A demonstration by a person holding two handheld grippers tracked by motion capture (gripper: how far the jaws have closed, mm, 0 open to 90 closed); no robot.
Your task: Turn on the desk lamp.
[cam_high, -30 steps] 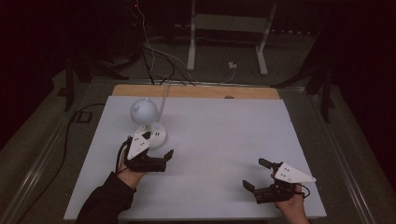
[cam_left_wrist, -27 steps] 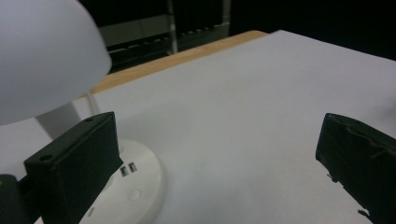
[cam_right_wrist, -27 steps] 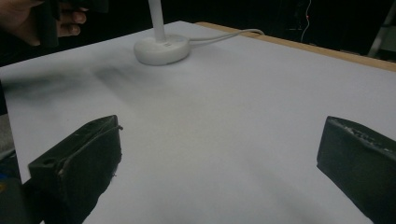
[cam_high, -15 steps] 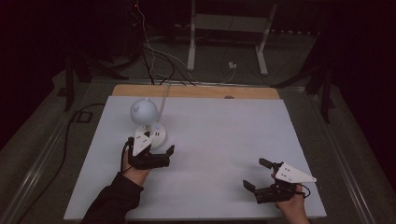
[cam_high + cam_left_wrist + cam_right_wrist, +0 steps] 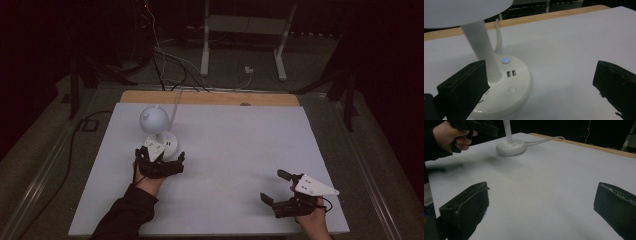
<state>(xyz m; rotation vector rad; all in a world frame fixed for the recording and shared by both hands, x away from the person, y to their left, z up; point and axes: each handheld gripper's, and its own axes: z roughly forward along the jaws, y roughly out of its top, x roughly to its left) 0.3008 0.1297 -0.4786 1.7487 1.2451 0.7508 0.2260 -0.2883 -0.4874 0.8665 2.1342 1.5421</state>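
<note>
A white desk lamp stands at the table's back left, with a round head over a round base. In the left gripper view the base shows a blue-lit button, two USB ports and the stem. My left gripper is open right at the base's near side, its left jaw against the base's edge. My right gripper is open above bare table at the front right. From there the lamp base lies far off.
The white table top has a wooden strip along its far edge. The lamp's white cable runs off the back. Floor cables and a white stand lie beyond the table.
My left gripper has crept forward, closing in on the lamp base. The right gripper has hardly moved.
</note>
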